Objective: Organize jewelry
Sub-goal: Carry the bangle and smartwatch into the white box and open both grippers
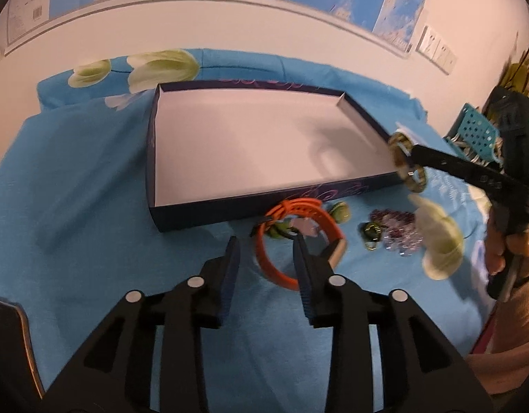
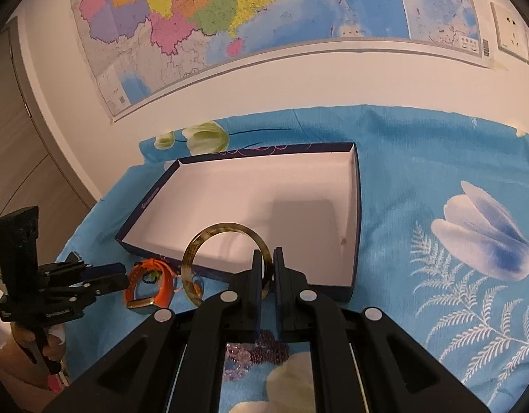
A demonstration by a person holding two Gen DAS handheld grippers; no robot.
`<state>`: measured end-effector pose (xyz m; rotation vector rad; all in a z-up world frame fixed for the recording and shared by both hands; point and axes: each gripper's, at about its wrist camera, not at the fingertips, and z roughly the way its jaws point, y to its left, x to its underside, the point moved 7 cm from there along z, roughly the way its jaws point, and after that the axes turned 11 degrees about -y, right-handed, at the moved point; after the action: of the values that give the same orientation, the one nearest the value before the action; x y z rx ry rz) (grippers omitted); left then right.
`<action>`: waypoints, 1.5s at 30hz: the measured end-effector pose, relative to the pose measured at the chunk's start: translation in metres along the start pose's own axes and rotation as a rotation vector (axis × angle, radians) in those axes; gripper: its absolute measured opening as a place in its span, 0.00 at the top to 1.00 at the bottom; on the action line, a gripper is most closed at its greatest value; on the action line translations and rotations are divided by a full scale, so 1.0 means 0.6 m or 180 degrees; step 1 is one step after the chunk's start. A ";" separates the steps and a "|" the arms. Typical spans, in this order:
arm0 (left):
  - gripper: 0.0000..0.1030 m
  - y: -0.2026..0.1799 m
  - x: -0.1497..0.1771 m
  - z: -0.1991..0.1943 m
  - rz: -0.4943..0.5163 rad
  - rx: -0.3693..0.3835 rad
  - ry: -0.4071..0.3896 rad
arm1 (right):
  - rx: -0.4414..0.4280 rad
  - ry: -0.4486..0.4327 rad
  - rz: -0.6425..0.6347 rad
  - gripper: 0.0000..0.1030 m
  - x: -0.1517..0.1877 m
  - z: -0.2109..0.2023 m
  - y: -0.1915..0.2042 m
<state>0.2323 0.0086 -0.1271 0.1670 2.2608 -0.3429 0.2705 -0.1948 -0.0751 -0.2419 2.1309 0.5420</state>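
Note:
A shallow dark-blue box [image 1: 154, 158] [image 2: 355, 227] with a bare white floor lies on the blue flowered cloth. My right gripper [image 2: 268, 256] [image 1: 412, 154] is shut on a tortoise-shell bangle [image 2: 192, 258] [image 1: 416, 180], held upright above the box's near right corner. An orange watch strap [image 1: 276, 268] [image 2: 163, 292] lies just in front of the box. My left gripper [image 1: 266, 246] [image 2: 118, 275] is open over it. One side of the strap stands between the fingers and no pad presses on it.
Purple and pink bead bracelets [image 1: 398, 230] [image 2: 264, 349] and small green pieces [image 1: 369, 235] lie right of the strap. A teal perforated basket [image 1: 479, 130] stands at the table's right end. The wall with a map [image 2: 230, 17] is behind the table.

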 end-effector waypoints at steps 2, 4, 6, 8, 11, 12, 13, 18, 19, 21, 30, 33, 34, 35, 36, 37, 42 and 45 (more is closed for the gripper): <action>0.71 -0.002 0.004 0.009 0.0008 0.0014 0.0045 | 0.0005 0.0007 0.0008 0.95 0.002 0.000 -0.001; 0.86 -0.004 0.010 0.022 0.0013 0.0006 0.0124 | 0.0021 0.0007 0.0000 0.95 0.001 0.000 -0.003; 0.93 -0.003 0.008 0.024 -0.0001 -0.0033 0.0127 | 0.0040 0.0002 -0.0016 0.95 -0.003 0.001 -0.005; 0.94 -0.006 0.001 0.015 -0.0036 0.0019 0.0080 | 0.0062 -0.0010 -0.0038 0.95 -0.010 0.005 -0.007; 0.93 -0.012 -0.022 -0.011 -0.0013 0.0079 -0.0061 | 0.0085 -0.0027 -0.0070 0.95 -0.020 0.011 -0.011; 0.93 -0.014 -0.036 -0.019 0.0009 0.0093 -0.0134 | 0.0092 -0.0034 -0.0085 0.95 -0.025 0.014 -0.012; 0.93 -0.013 -0.045 -0.023 0.0008 0.0110 -0.0173 | 0.0094 -0.0038 -0.0103 0.95 -0.030 0.018 -0.013; 0.93 -0.013 -0.108 -0.021 0.0027 0.0145 -0.0337 | 0.0147 -0.0009 -0.0203 0.95 -0.053 0.049 -0.019; 0.93 -0.012 -0.121 -0.013 0.0062 0.0117 -0.0354 | 0.0162 0.0005 -0.0233 0.95 -0.058 0.057 -0.019; 0.93 -0.007 -0.143 0.014 0.0037 0.0125 -0.0319 | 0.0195 0.0046 -0.0276 0.95 -0.069 0.078 -0.020; 0.92 0.017 -0.197 0.149 0.0047 -0.0007 -0.0077 | 0.0337 0.0239 -0.0396 0.95 -0.105 0.172 -0.023; 0.92 0.029 -0.207 0.185 0.0026 -0.0068 -0.0005 | 0.0401 0.0348 -0.0431 0.95 -0.108 0.204 -0.026; 0.92 0.034 -0.210 0.198 0.0022 -0.0086 0.0031 | 0.0423 0.0386 -0.0443 0.95 -0.108 0.215 -0.027; 0.92 0.036 -0.212 0.205 0.0019 -0.0095 0.0056 | 0.0442 0.0401 -0.0444 0.95 -0.108 0.221 -0.029; 0.92 0.038 -0.216 0.216 0.0024 -0.0096 0.0099 | 0.0462 0.0423 -0.0444 0.95 -0.108 0.227 -0.030; 0.92 0.042 -0.218 0.221 0.0007 -0.0097 0.0116 | 0.0477 0.0449 -0.0438 0.95 -0.109 0.234 -0.031; 0.87 0.056 -0.226 0.244 -0.0001 -0.0227 0.0212 | 0.0534 0.0518 -0.0313 0.93 -0.112 0.253 -0.041; 0.79 0.067 -0.234 0.223 -0.0058 -0.0298 0.0045 | 0.0519 0.0389 -0.0267 0.86 -0.117 0.236 -0.038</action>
<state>0.4299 0.0056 -0.1119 0.1002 2.2883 -0.2455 0.4230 -0.1512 -0.0955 -0.2772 2.2584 0.3093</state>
